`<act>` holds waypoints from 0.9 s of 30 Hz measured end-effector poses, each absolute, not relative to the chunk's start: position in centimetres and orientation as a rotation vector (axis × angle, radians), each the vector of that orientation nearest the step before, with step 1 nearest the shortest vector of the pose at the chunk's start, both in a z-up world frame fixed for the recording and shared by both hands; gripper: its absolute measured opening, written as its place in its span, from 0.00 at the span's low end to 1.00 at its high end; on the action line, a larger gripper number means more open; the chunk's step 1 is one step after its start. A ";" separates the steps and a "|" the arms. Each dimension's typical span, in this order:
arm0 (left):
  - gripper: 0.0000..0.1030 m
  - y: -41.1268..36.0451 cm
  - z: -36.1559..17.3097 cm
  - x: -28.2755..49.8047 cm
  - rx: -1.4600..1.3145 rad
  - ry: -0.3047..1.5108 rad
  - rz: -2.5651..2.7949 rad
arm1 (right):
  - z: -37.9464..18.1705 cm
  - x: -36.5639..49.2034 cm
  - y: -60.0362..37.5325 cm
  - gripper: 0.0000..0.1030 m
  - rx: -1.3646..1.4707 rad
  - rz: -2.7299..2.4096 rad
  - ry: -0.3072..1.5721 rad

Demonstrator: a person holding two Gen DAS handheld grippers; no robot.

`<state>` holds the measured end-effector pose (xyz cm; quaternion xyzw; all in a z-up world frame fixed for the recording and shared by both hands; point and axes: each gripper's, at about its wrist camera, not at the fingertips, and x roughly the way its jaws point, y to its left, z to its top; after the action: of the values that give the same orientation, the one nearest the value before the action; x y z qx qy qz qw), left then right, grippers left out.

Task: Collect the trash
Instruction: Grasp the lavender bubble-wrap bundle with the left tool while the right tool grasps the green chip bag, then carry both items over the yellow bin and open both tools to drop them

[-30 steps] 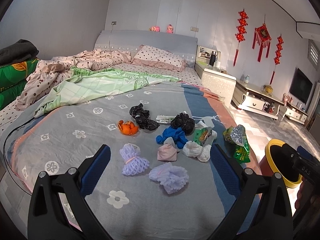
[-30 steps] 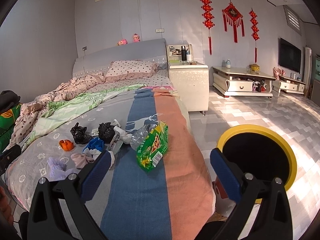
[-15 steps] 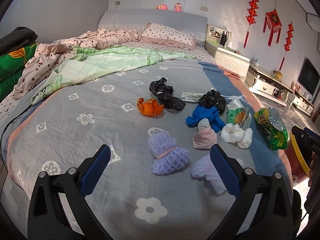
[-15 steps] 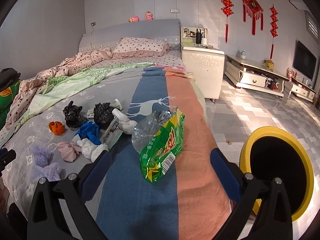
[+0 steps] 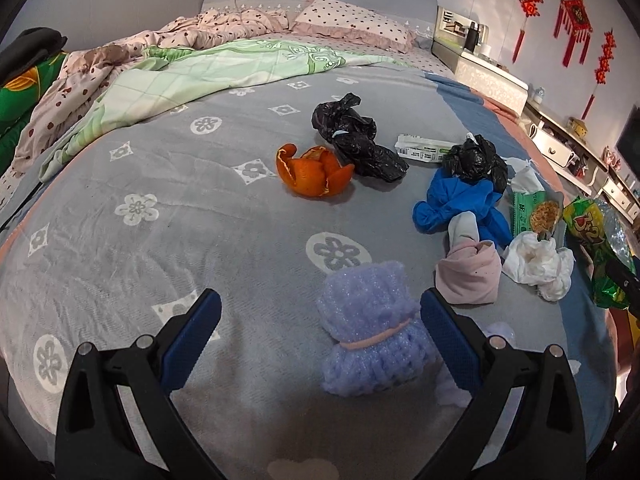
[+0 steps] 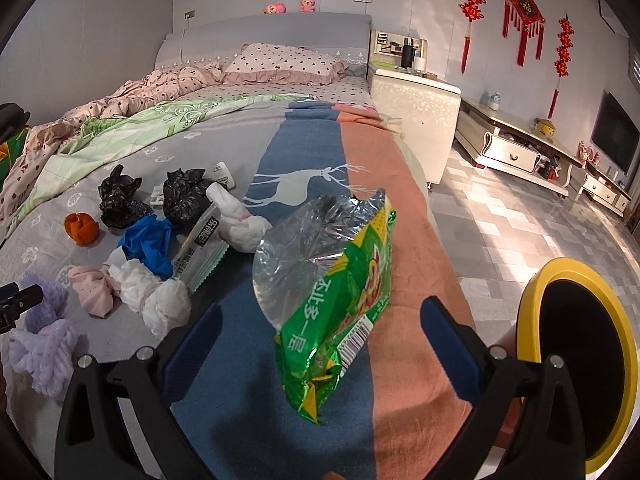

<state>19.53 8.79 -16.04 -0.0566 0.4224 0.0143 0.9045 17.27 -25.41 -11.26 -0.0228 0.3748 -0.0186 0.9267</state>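
Lilac foam net [image 5: 370, 332] between left claw [image 5: 320, 322] (spread wide); right claw [image 6: 320, 324] likewise.

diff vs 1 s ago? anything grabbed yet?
Both grippers have come in lower over the bed. The left gripper now straddles the purple foam net, jaws open. The right gripper has closed in on the green snack bag, also open. Nothing gripped or released. The trash pile and the yellow-rimmed bin lie as before.
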 end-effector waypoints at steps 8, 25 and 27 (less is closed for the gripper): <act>0.63 7.7 -17.3 21.0 -0.156 0.893 -0.068 | -12.6 19.1 -25.9 0.71 -0.036 -0.031 0.795; 0.42 8.1 -14.3 19.0 -0.230 0.788 -0.157 | -10.5 17.8 -26.2 0.14 0.016 0.036 0.798; 0.42 8.0 -12.8 18.1 -0.213 0.757 -0.161 | -9.2 16.8 -26.4 0.14 0.034 0.053 0.780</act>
<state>18.14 8.01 -12.80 -0.1037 0.3685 -0.0783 0.9205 16.80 -26.45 -9.17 0.0166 0.3802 0.0257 0.9244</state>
